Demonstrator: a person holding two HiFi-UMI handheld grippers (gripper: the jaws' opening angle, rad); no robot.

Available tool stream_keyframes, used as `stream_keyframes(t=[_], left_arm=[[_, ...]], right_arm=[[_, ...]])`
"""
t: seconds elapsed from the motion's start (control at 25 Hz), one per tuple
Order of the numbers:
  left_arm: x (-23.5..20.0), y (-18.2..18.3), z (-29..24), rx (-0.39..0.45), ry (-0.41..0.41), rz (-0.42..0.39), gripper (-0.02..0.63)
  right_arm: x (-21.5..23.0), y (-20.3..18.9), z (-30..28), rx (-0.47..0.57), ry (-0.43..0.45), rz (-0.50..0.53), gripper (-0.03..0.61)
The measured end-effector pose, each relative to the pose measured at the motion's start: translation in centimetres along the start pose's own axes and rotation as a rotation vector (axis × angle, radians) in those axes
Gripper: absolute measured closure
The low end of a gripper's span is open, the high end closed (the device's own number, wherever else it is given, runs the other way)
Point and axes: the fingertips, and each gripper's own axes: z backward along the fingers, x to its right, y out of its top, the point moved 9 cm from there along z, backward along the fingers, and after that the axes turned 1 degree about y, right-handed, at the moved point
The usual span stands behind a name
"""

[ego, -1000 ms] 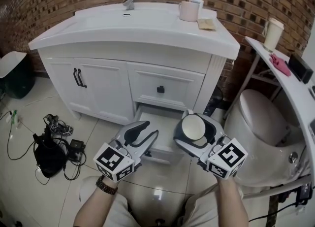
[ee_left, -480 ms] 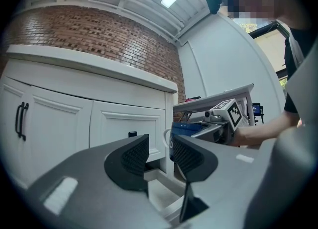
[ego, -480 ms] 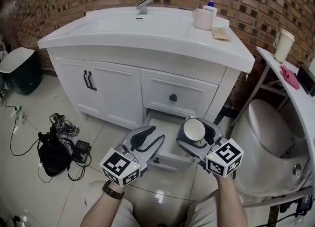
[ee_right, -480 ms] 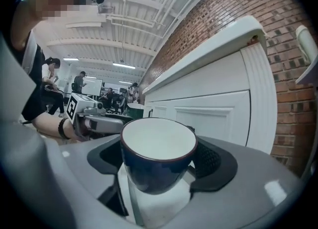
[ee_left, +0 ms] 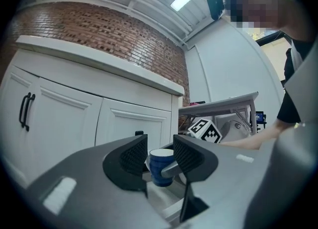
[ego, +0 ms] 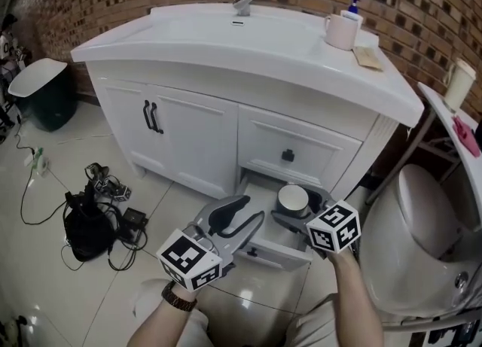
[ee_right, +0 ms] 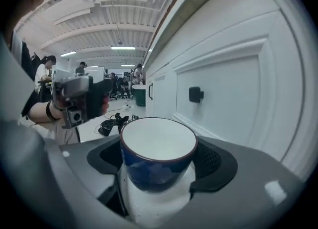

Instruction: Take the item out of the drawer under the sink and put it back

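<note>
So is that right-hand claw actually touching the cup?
Touching. The right gripper view shows the cup sitting between the jaws of the right gripper, which press against it on both sides, holding it up off the drawer.

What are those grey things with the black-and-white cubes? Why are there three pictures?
A person holds a grabbing tool in each hand; the patterned cubes belong to them. One picture comes from a camera on the person's head, looking down at a white sink cabinet. The other two come from cameras riding on each claw. The right claw grips a blue cup at the open drawer. The left claw is opening, nothing between its jaws. A mug and soap bottle stand on the counter.
</note>
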Motion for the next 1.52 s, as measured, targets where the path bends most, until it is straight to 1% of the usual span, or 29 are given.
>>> stream_keyframes(t=[0.16,0.28,0.44,0.6,0.92,1.04,1.32,1.36,1.44,1.52], left_arm=[[-0.9,-0.3,0.0,-0.014,0.014,0.01,0.443],[-1.8,-0.7,-0.1,-0.021,0.022,0.017,0.443],[-2.7,-1.0,0.2,-0.01,0.019,0.016,0.443],[-3.1,-1.0,0.1,-0.004,0.02,0.026,0.443],[-3.4,-0.7,0.7,0.003,0.027,0.033,0.443],[-3.4,-0.4,0.8,0.005,0.028,0.033,0.443],[-2.8,-0.3,0.6,0.006,0.018,0.03,0.443],[-2.7,-0.4,0.6,0.008,0.016,0.03,0.443],[-2.4,-0.4,0.5,0.002,0.013,0.033,0.443],[-2.1,-0.2,0.6,-0.007,0.012,0.034,0.443]], right_arm=[[0.6,-1.0,-3.5,-0.097,0.05,0.018,0.173],[0.8,-2.1,-5.9,-0.199,0.089,0.058,0.173],[0.2,-3.2,-8.6,-0.308,0.072,0.136,0.173],[0.6,-4.2,-9.9,-0.384,0.054,0.157,0.173],[0.7,-5.7,-10.7,-0.438,0.063,0.125,0.172],[1.0,-6.0,-10.4,-0.441,0.047,0.089,0.17],[1.0,-6.7,-9.0,-0.506,0.027,0.057,0.168],[1.0,-6.8,-8.7,-0.511,0.025,0.048,0.164],[1.0,-6.6,-8.0,-0.504,0.014,0.034,0.119],[0.9,-5.9,-7.1,-0.477,-0.01,0.039,0.118]])
